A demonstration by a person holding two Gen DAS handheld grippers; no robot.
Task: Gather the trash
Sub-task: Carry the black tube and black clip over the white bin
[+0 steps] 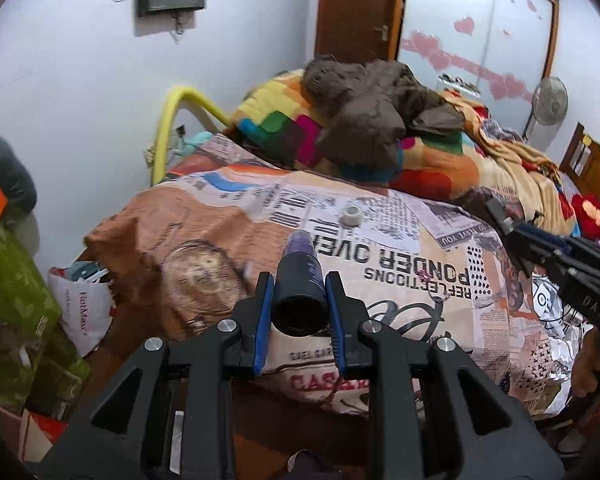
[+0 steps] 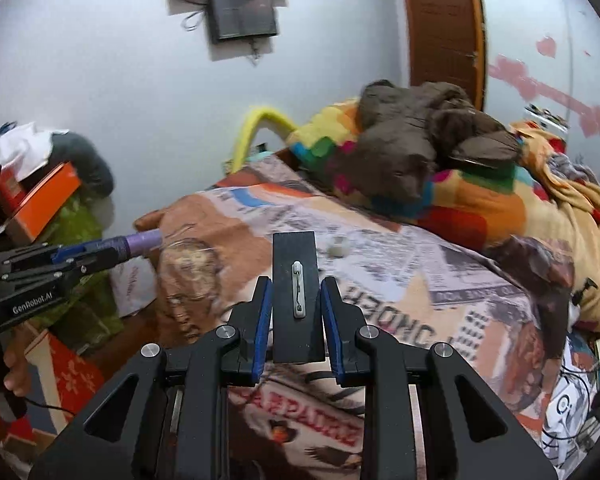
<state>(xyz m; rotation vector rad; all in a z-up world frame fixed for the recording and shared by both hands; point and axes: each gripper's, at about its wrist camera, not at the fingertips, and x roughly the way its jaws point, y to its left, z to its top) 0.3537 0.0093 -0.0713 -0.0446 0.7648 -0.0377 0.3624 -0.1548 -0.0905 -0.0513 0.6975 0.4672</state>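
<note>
My left gripper (image 1: 299,284) is shut on a dark bottle with a purple top (image 1: 300,276), held lengthwise above the newspaper-print bedspread (image 1: 400,248). In the right wrist view the same left gripper (image 2: 100,254) and the bottle (image 2: 140,242) enter from the left. My right gripper (image 2: 296,286) is shut on a flat black rectangular piece with a small white mark (image 2: 298,296). The left wrist view shows this right gripper (image 1: 516,228) at the right edge. On the bedspread lie a small white cap (image 1: 350,216) (image 2: 337,247) and a round clear plastic lid (image 1: 198,276) (image 2: 188,256).
A brown cloth (image 1: 364,120) lies on a colourful blanket (image 1: 284,128) at the back of the bed. Beside the bed on the left are a white plastic bag (image 1: 84,308), green fabric (image 1: 12,320) and an orange box (image 2: 40,200). A fan (image 1: 550,100) stands by the far wall.
</note>
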